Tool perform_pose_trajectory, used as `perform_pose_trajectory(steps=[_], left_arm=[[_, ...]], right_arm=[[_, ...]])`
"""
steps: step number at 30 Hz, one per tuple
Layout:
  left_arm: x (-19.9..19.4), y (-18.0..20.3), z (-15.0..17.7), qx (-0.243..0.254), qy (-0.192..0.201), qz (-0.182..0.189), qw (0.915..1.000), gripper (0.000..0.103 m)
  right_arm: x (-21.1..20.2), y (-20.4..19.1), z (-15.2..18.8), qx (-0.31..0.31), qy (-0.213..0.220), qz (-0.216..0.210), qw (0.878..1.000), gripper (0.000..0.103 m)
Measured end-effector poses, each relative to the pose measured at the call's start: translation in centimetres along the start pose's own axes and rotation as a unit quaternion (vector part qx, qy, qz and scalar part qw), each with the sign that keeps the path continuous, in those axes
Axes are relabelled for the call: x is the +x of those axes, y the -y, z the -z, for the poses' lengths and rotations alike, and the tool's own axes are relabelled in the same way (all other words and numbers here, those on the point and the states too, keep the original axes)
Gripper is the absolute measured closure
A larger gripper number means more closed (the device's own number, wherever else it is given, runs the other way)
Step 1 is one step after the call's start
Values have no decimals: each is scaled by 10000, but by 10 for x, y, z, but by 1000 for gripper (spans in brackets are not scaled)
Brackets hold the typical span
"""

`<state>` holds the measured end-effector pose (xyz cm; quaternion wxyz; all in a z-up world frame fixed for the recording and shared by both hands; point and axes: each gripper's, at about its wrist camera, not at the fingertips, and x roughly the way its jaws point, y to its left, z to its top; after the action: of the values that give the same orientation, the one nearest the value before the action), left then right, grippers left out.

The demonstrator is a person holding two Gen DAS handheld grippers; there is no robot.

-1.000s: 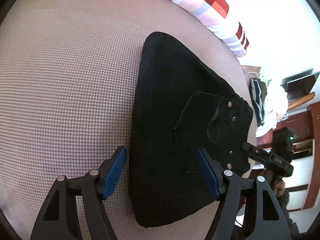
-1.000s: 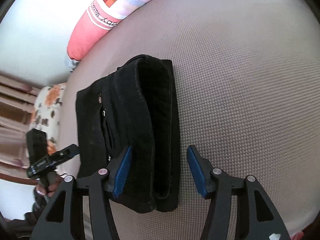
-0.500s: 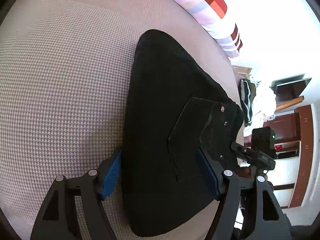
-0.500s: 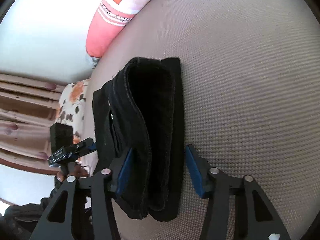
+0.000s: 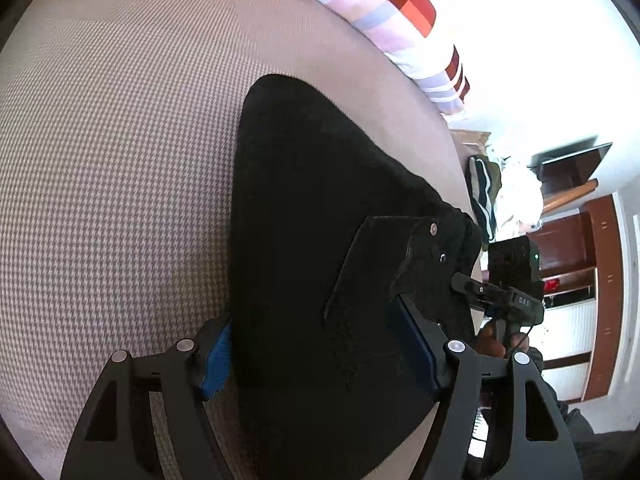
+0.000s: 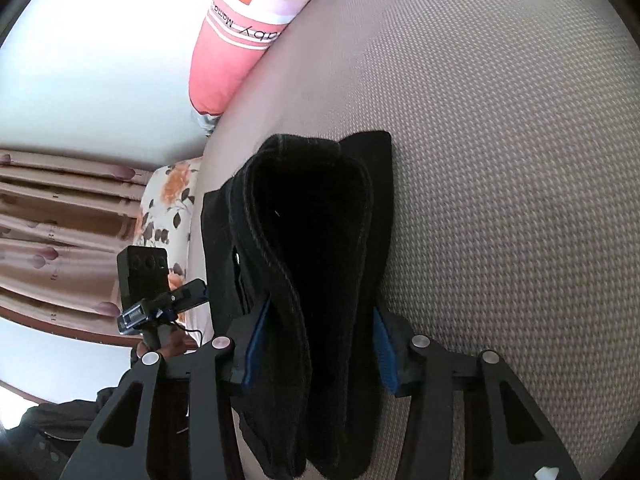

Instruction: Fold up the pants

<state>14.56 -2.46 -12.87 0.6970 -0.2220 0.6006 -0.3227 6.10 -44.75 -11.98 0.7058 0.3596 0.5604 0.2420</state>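
Note:
The black pants [image 5: 320, 216] lie folded into a thick bundle on the beige checked bed cover [image 5: 120, 140]; a back pocket with rivets [image 5: 400, 264] faces up. My left gripper [image 5: 316, 344] is open, its blue-padded jaws standing on either side of the bundle's near edge. In the right wrist view the stacked folded layers of the pants [image 6: 312, 240] show end-on. My right gripper [image 6: 316, 344] is open, its jaws on either side of those layers. The pants hide part of each inner pad.
A pink and striped pillow [image 5: 380, 12] lies at the bed's far edge, also in the right wrist view [image 6: 236, 40]. A floral cushion [image 6: 168, 208], curtains [image 6: 52, 220], clothes [image 5: 484, 188] and wooden furniture [image 5: 580, 240] lie beyond the bed edge.
Both grippers have moved forward over the bundle, so the pants now sit between the open jaws of each. The pants themselves have not moved.

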Motion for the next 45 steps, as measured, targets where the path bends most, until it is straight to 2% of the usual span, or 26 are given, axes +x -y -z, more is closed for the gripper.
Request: perform_pose_trajectory(steps=[5,8,10,13,15,19,24,30,37,41,45], left_arm=[[2,2,-2,106,87,-49,9999,32],[-4,0,6,177,156,-257,9994,42],[-5,-2,9,208,187,-398,9988,54],[-6,-10,8,67,205,-302,9993,60],[-6,-12,8,12,211,-263,9994,60],[-5,-8,8,105,233,-434,9987,62],[0,2,10,133,248,-726,9970,65],[6,17,10,284,270,-1096,9932,68],[5,39,11,607,423,-1359,9880,79],[1,48,15,707,541,-1409,9860,83],[-7,55,18,742,609,-1369,9859,84]], right_arm=[[-4,1,3,60,76,-55,9999,59],[-7,3,5,111,116,-38,9999,59],[-7,2,7,115,141,-6,9998,59],[-4,-2,10,130,188,28,9997,60],[-2,-5,11,149,229,42,9996,59],[0,-8,16,174,309,114,9993,60],[3,-21,22,98,503,539,9972,65],[7,-33,24,118,635,837,9944,71],[12,-58,20,-19,738,1377,9877,76],[10,-75,18,-202,754,1544,9849,81],[6,-84,20,-229,762,1530,9850,83]])
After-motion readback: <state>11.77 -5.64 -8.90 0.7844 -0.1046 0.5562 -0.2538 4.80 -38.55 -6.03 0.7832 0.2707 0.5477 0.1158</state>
